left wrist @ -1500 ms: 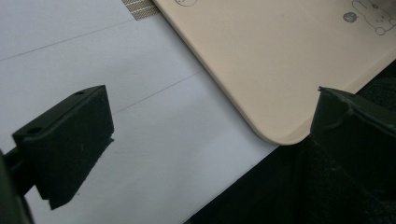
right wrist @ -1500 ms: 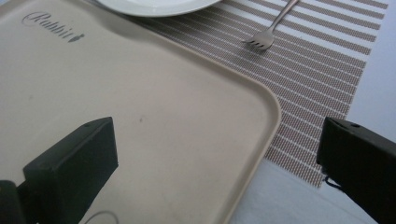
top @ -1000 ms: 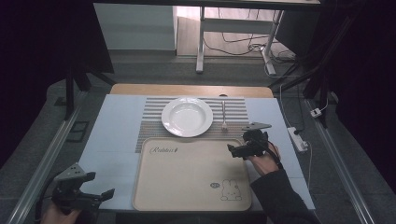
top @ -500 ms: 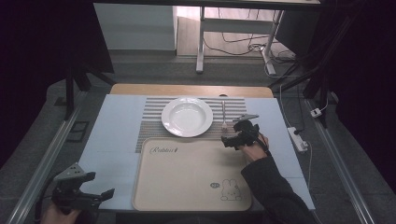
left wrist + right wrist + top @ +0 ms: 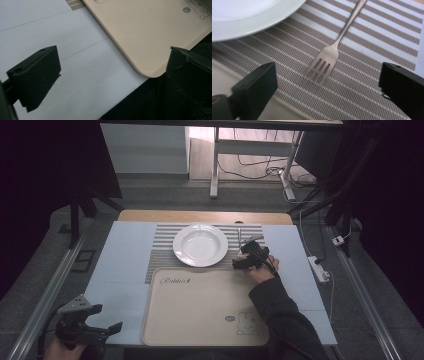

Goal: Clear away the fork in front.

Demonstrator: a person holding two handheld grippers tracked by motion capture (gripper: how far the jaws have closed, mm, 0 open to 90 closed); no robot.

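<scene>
The fork (image 5: 329, 56) lies just ahead of the right gripper (image 5: 325, 82), tines toward it, handle pointing away; the jaws, just closing slightly, stand wide and empty.

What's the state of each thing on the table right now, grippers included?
Silver metal fork: flat on the striped placemat, tines toward the camera, untouched.
White round ceramic plate: empty, upright on the placemat.
Grey-and-white striped woven placemat: flat, near edge under the tray.
Beige rectangular plastic tray: empty, flat.
Right hand-held gripper: open, just closing slightly, fork ahead, nothing gripped.
Left hand-held gripper: open, empty, by the tray's corner.
</scene>
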